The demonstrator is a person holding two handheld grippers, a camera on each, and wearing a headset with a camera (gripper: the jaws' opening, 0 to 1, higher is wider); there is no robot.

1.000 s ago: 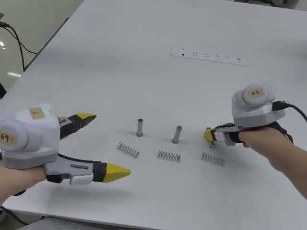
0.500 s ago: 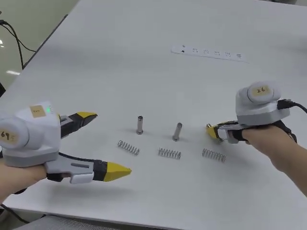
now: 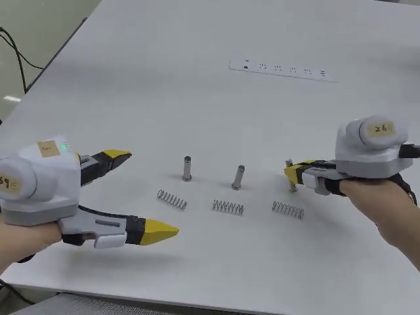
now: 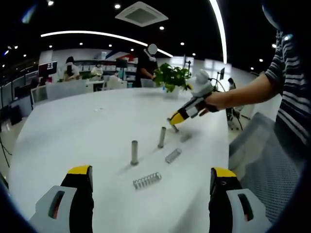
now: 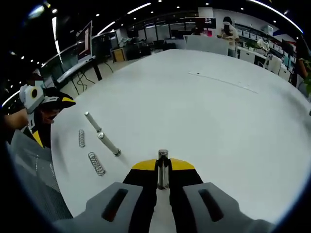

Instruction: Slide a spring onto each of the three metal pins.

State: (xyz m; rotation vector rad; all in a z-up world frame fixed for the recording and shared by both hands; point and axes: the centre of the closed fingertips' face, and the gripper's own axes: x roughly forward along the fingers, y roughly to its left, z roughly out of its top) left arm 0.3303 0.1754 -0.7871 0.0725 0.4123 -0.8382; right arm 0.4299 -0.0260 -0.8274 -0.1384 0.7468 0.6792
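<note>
Right gripper: I've got the white-bodied, yellow-tipped right gripper [image 3: 289,172] clamped narrow on the short grey metal right-hand pin [image 3: 291,181], close to the desk's near edge and toward its right side.
Right gripper view: there it is, the right-hand pin [image 5: 163,160] upright between the yellow tips. I can't tell whether its foot touches the desk.
Left gripper: my matching yellow-tipped left gripper [image 3: 141,192] hangs with its jaws spread wide over the near left part of the wide white desk [image 3: 197,105], tips aimed at the row of pins.
Left gripper view: I see the two yellow tips far apart at the bottom. The left spring [image 4: 147,180] lies just ahead of them and the left-hand pin [image 4: 134,152] stands just past it.
Free pins: the grey metal left-hand pin [image 3: 187,168] stands upright and the grey metal middle pin [image 3: 238,177] leans a little. They are apart from each other and both are bare.
Springs: three small coiled wire springs lie flat on the desk, one on the near-edge side of each pin, close but not touching. They are the left spring [image 3: 172,199], the middle spring [image 3: 228,207] and the right spring [image 3: 288,210].
Power strip: a long white power strip [image 3: 283,69] lies well away toward the far edge.
</note>
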